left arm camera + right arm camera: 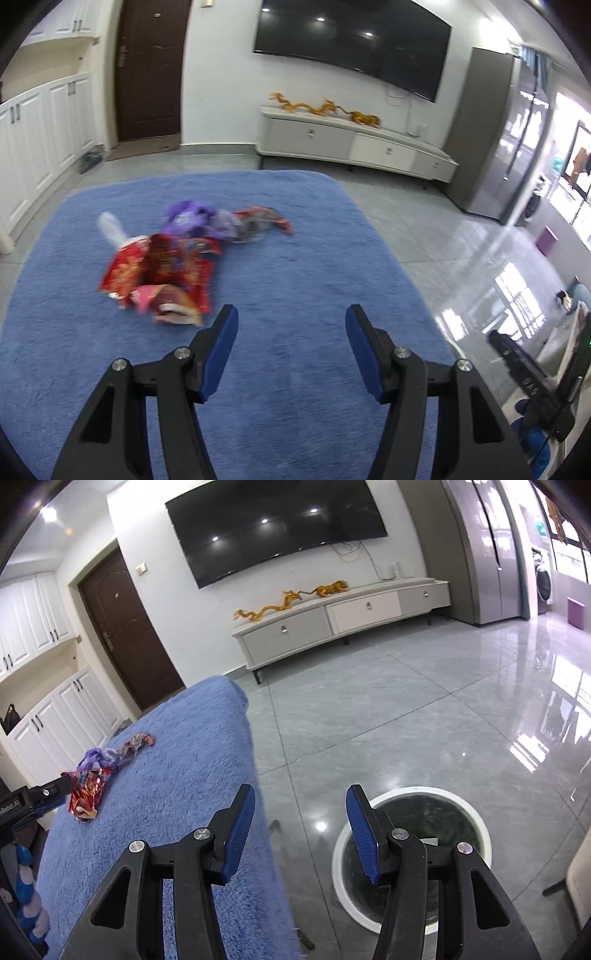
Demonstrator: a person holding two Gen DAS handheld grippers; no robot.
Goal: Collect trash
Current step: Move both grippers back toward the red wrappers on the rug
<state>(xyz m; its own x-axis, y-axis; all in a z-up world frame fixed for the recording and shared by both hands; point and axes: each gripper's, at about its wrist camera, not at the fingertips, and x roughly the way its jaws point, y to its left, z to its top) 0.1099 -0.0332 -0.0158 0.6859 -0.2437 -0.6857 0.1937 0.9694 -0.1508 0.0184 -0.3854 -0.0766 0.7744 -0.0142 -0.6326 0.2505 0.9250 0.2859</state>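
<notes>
Wall TV point(273, 528) above cabinet point(340, 618) w/ gold dragon point(291, 602), brown door point(151, 70)

A home living room: a large, dark, curved flat-screen television point(277, 528) hangs on a white wall above a long, low cream-and-grey media cabinet with drawers point(340, 616), on which a golden dragon ornament point(291, 600) stretches out. A dark brown panelled entrance door point(149, 70) stands to one side, flanked by white panelled built-in cupboards point(40, 133). Glossy grey floor tiles point(424, 720) reflect daylight from windows beyond a tall grey double-door refrigerator point(487, 550). A front-loading washing machine point(543, 585) sits in the bright area behind it. A fluffy blue cloth point(295, 277) covers the bench in the foreground.
</notes>
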